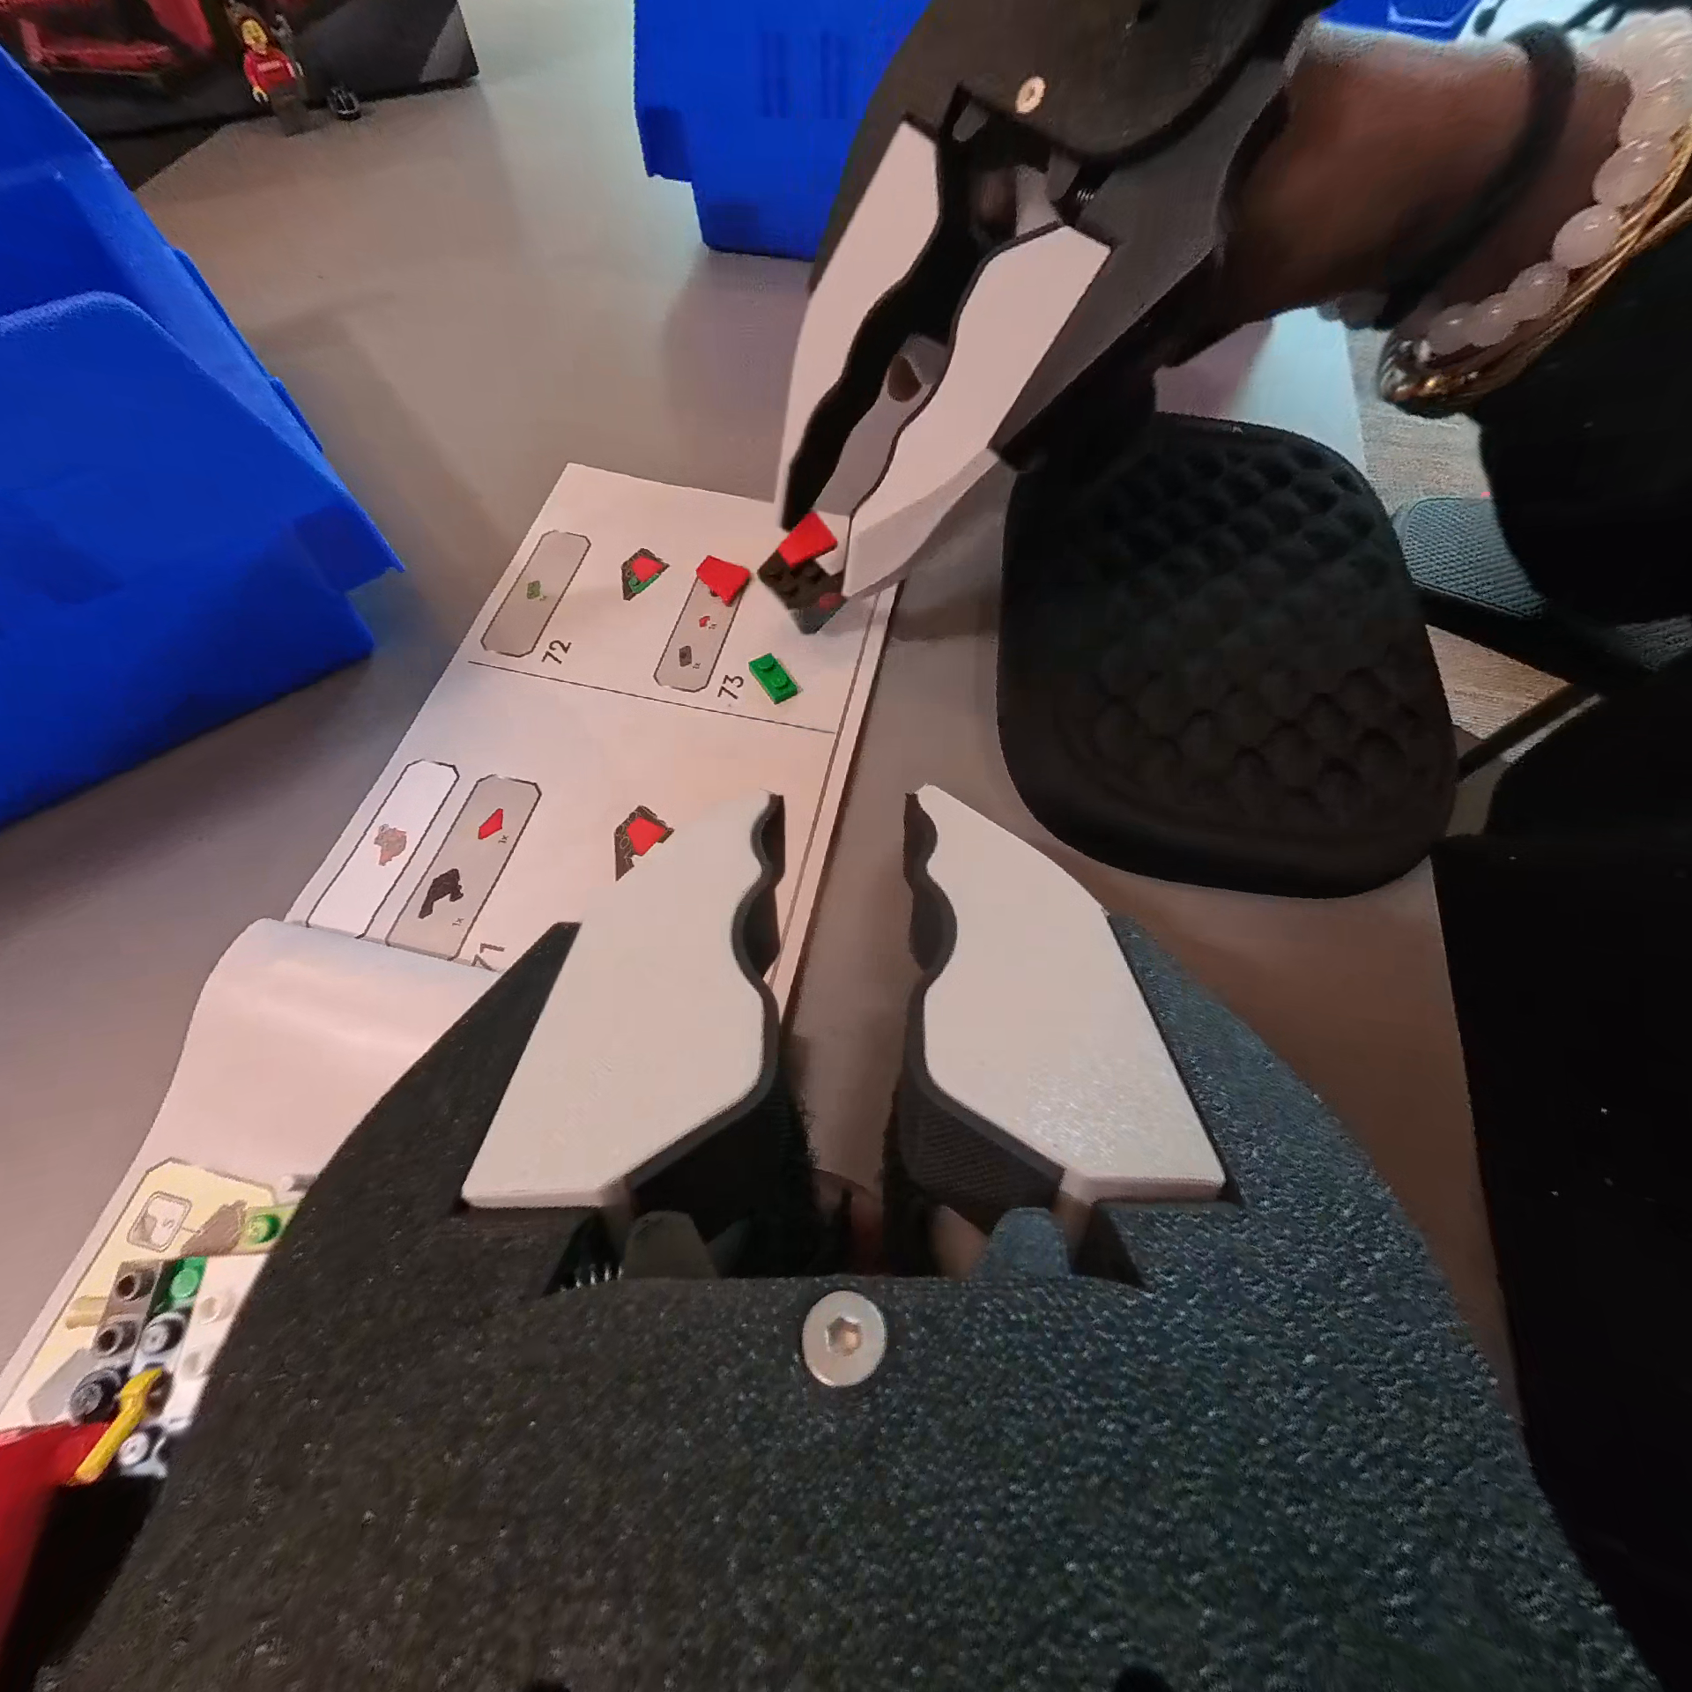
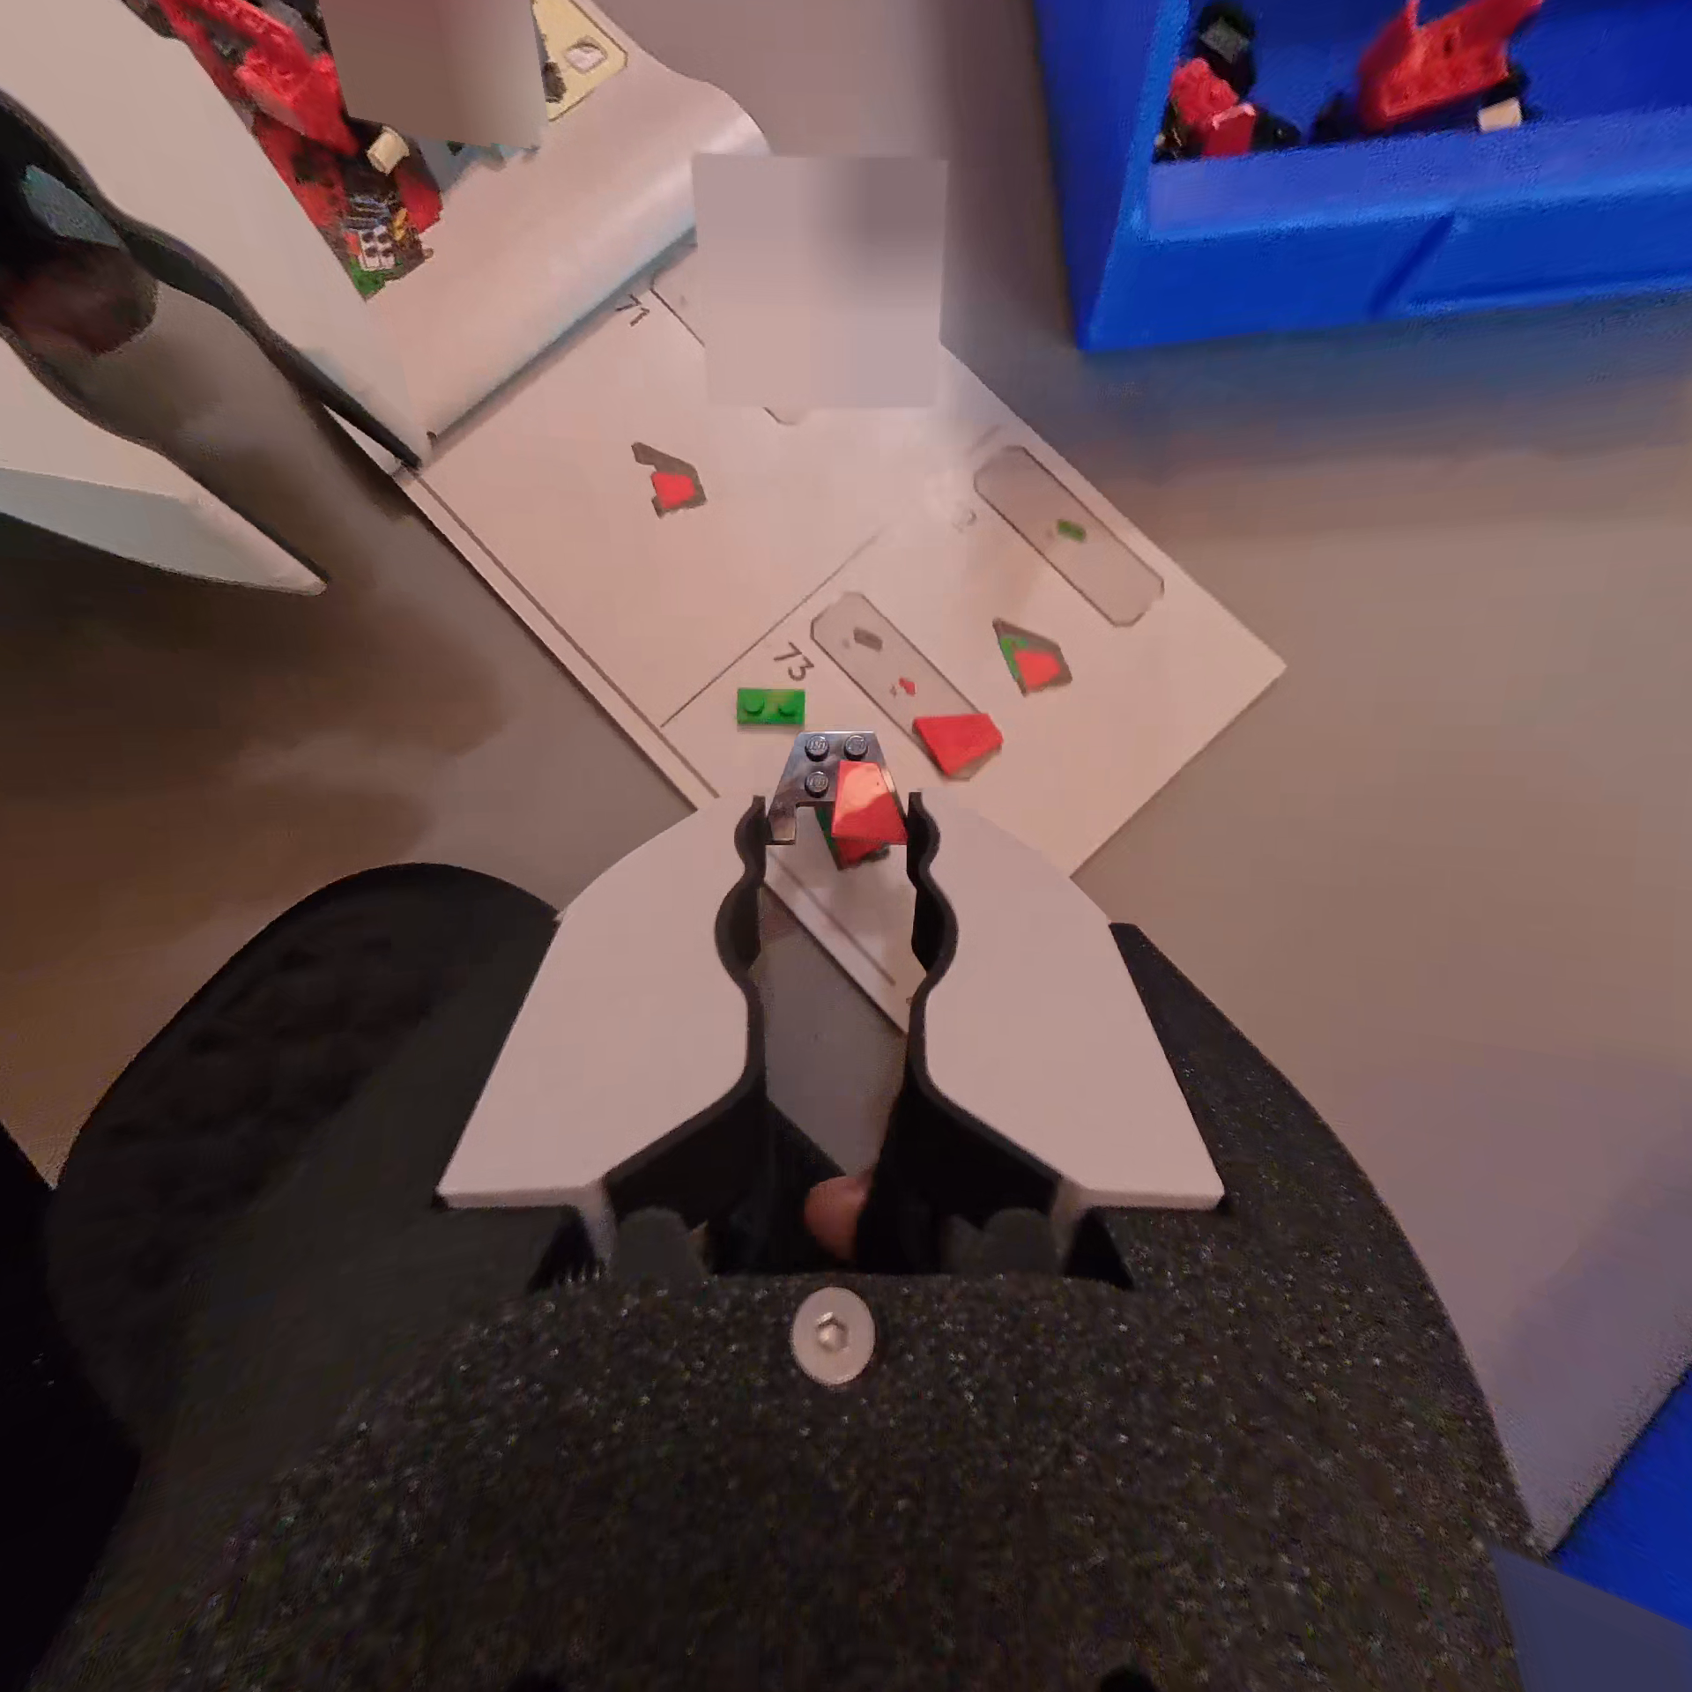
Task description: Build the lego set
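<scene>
The right gripper (image 2: 833, 810) is reaching down to the near corner of the open instruction booklet (image 2: 568, 586), which is lying flat on the grey table (image 2: 1373, 824). Its fingers are closing on a small assembly: a black wedge plate (image 2: 815, 769) with three studs showing, and a red sloped tile (image 2: 865, 806) seated on the plate's right part. The left fingertip is touching the plate's edge and the right fingertip is touching the red tile. In the left wrist view the same gripper (image 1: 829, 540) is pointing steeply down, with the red tile (image 1: 808, 538) and black plate (image 1: 806, 586) at its tips and the plate resting on the page.

A second red tile (image 2: 957, 742) is lying loose on the booklet, just right of the held assembly. A green two-stud plate (image 2: 771, 707) is lying on the page just left of and beyond the assembly, apart from it.

The left gripper (image 1: 842, 806) is hovering above the near edge of the booklet (image 1: 586, 732), well short of the parts. Its fingers are standing apart with nothing between them.

A blue bin (image 2: 1373, 229) holding red and black pieces is standing at the far right of the table. A partly built red and black model (image 2: 302, 119) is sitting at the far left on the booklet's other page. A black padded chair arm (image 1: 1218, 659) is lying just beyond the table edge.
</scene>
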Demonstrator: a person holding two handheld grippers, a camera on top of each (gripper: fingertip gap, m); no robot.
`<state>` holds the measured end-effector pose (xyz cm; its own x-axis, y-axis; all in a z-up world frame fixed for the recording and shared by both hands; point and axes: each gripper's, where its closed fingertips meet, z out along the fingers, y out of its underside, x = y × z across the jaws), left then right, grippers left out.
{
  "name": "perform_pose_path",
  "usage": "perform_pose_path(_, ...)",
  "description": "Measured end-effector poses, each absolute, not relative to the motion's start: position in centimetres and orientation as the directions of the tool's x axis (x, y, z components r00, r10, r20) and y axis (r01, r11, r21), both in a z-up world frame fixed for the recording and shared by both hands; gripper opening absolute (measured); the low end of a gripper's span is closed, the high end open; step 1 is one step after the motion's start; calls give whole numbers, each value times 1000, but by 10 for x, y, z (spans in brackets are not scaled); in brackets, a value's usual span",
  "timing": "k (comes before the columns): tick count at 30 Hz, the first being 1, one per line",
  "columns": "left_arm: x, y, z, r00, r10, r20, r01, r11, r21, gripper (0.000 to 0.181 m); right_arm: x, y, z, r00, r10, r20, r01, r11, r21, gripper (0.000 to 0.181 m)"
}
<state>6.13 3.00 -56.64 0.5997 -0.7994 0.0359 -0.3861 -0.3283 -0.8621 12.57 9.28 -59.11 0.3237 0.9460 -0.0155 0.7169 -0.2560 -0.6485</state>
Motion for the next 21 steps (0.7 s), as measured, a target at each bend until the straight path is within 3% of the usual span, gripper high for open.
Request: perform_pose_path(21,65,29,-573,582,-811,65,-383,-344,-857,23,92,84,-604,360,933,-10,690,-273,-671,29)
